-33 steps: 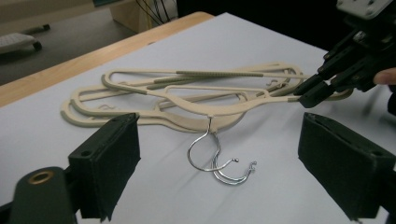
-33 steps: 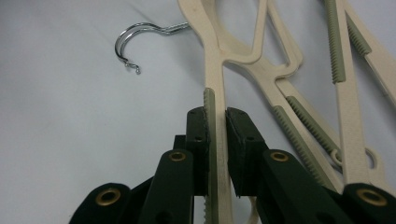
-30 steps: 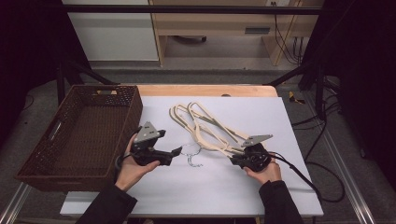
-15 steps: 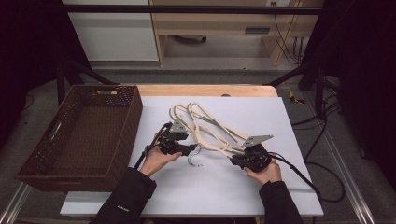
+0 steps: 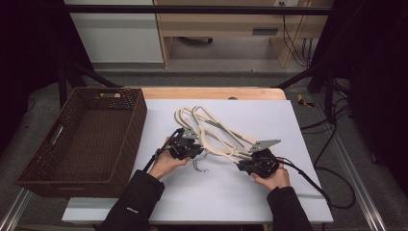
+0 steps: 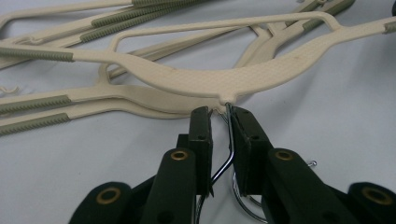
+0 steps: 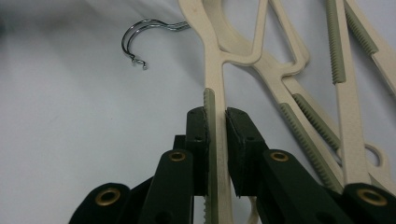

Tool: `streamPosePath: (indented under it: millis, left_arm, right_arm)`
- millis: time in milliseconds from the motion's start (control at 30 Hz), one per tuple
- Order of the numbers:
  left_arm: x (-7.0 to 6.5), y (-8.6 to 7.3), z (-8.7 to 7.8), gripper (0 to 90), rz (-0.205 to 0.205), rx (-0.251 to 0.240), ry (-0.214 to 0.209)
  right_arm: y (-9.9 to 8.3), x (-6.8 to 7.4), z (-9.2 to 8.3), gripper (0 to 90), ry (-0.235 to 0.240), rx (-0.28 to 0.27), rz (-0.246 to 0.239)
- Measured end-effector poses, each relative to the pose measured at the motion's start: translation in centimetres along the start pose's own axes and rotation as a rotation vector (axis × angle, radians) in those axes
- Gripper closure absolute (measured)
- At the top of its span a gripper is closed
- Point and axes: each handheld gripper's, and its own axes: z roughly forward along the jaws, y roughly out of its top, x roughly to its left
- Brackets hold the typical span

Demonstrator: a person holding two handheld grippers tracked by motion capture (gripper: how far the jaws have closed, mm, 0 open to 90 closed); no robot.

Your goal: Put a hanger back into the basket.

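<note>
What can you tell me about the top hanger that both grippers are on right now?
The top hanger is cream plastic with grey-green ribbed grip strips on its arms and a chrome wire hook. It lies flat on a pile of matching hangers on the white table. The left gripper has just closed on the hook's stem below the neck; the right gripper clamps one arm at its ribbed strip.

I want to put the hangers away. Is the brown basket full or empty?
Empty. The high view shows the bare woven bottom of the brown basket; the cream hangers all lie beside it on the white table.
</note>
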Motion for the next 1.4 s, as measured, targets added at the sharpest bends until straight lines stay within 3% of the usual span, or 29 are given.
streamPosePath:
  millis: [300, 467, 633, 667, 733, 767, 800, 867, 900, 933, 1100, 1267, 1400]
  left_arm:
    - [-0.5, 0.1, -0.7, 84.1, 0.085, 0.03, 0.004]
    - [-1.4, 0.7, -1.3, 84.4, 0.134, 0.07, 0.042]
    - [-2.2, 1.3, -1.6, 84.4, 0.129, 0.094, 0.053]
    - [-2.4, 1.6, -1.8, 84.4, 0.146, 0.117, 0.053]
    - [-2.7, 1.6, -1.8, 84.4, 0.136, 0.116, 0.048]
    - [-2.8, 1.7, -1.8, 84.4, 0.151, 0.134, 0.049]
    - [-3.1, 1.7, -1.8, 84.4, 0.147, 0.147, 0.05]
    - [-3.2, 1.7, -1.7, 84.4, 0.135, 0.141, 0.051]
    - [-3.4, 1.8, -1.9, 84.4, 0.127, 0.145, 0.05]
    - [-3.4, 1.8, -2.0, 84.4, 0.139, 0.157, 0.055]
    - [-4.0, 1.9, -2.1, 84.4, 0.124, 0.155, 0.046]
    - [-4.3, 2.1, -2.2, 84.3, 0.122, 0.165, 0.04]
    - [-4.4, 2.1, -2.3, 84.1, 0.129, 0.167, 0.04]
  right_arm:
    - [-0.1, 0.0, 0.1, 79.5, 0.019, 0.012, -0.027]
    - [-0.3, 0.2, 0.1, 79.2, 0.03, 0.011, -0.025]
    - [-0.5, 0.4, 0.1, 78.2, 0.034, 0.015, -0.054]
    - [-0.5, 0.6, 0.0, 72.5, 0.039, -0.002, -0.057]
    - [-0.4, 0.6, -0.1, 70.3, 0.039, -0.011, -0.061]
    - [-0.3, 0.7, -0.2, 67.9, 0.031, -0.027, -0.066]
    - [0.1, 1.0, -0.3, 58.9, 0.006, -0.069, -0.104]
    - [0.2, 1.2, -0.4, 57.4, 0.003, -0.079, -0.121]
    - [0.8, 1.9, -0.2, 50.5, -0.027, -0.119, -0.154]
    - [1.0, 2.1, -0.1, 50.0, -0.03, -0.122, -0.176]
    - [2.6, 3.7, 1.7, 43.9, -0.055, -0.15, -0.234]
    - [3.1, 4.7, 4.3, 47.6, -0.072, -0.094, -0.273]
    - [2.7, 4.8, 5.5, 62.6, -0.112, -0.042, -0.308]
